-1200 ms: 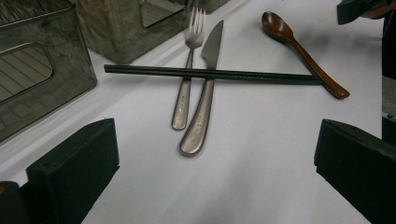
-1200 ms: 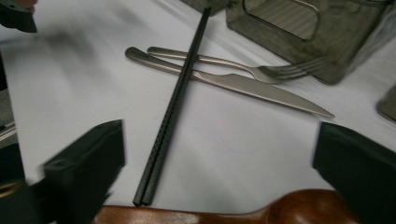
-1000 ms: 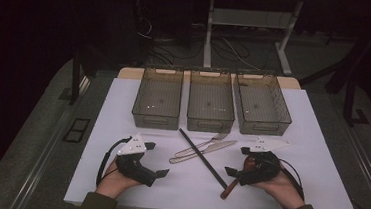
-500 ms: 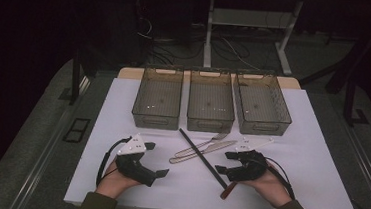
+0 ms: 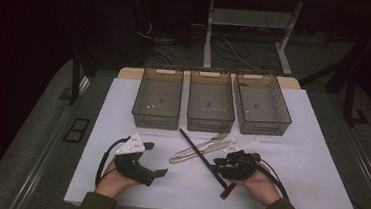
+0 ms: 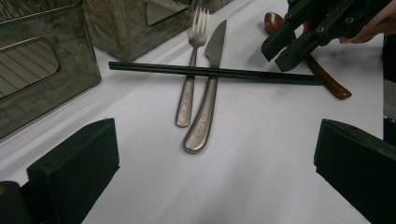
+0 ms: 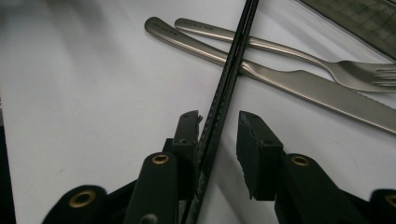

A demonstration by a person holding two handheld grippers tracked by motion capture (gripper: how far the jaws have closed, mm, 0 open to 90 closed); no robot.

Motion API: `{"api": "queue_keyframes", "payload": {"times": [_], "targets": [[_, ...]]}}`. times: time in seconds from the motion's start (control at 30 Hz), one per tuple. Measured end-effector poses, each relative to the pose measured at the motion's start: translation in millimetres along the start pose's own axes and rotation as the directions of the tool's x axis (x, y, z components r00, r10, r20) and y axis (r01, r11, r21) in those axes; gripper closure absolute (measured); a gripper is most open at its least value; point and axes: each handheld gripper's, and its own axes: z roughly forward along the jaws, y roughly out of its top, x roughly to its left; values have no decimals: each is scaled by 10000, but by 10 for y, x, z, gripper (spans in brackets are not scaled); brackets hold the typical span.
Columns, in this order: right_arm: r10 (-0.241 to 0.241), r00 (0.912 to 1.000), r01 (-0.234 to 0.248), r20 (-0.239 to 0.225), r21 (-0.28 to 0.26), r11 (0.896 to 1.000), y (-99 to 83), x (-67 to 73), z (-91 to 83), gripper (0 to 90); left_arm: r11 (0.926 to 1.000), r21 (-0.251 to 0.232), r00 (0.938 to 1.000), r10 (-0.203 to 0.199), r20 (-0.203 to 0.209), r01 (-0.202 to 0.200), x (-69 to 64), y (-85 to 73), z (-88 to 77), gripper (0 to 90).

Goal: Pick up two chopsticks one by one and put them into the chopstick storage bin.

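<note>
Chopsticks (image 7: 229, 88) down on the white table (image 5: 309, 169), crossed over fork (image 6: 189, 74) and knife (image 6: 205, 93). Right gripper (image 7: 219, 128) just closing around them, one pad touching, not yet clamped. Left gripper (image 5: 160, 173) idle, wide open. Three bins (image 5: 210, 117) bare, sorting unstarted.

1. three clear bins (image 5: 211, 102) stand side by side along the counter's (image 5: 314, 170) far edge.
2. a fork (image 6: 192, 60) and knife (image 6: 208, 88) lie side by side mid-counter.
3. a brown wooden spoon (image 6: 327, 79) lies toward the near edge.
</note>
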Motion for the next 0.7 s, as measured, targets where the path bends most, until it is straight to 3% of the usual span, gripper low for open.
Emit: {"api": "queue_keyframes", "payload": {"times": [0.7], "targets": [[44,10000,-45,17,405,9992,-23,-1,45,775,10000,6,10000,-22,-30,22,13,-6,-12,0]]}}
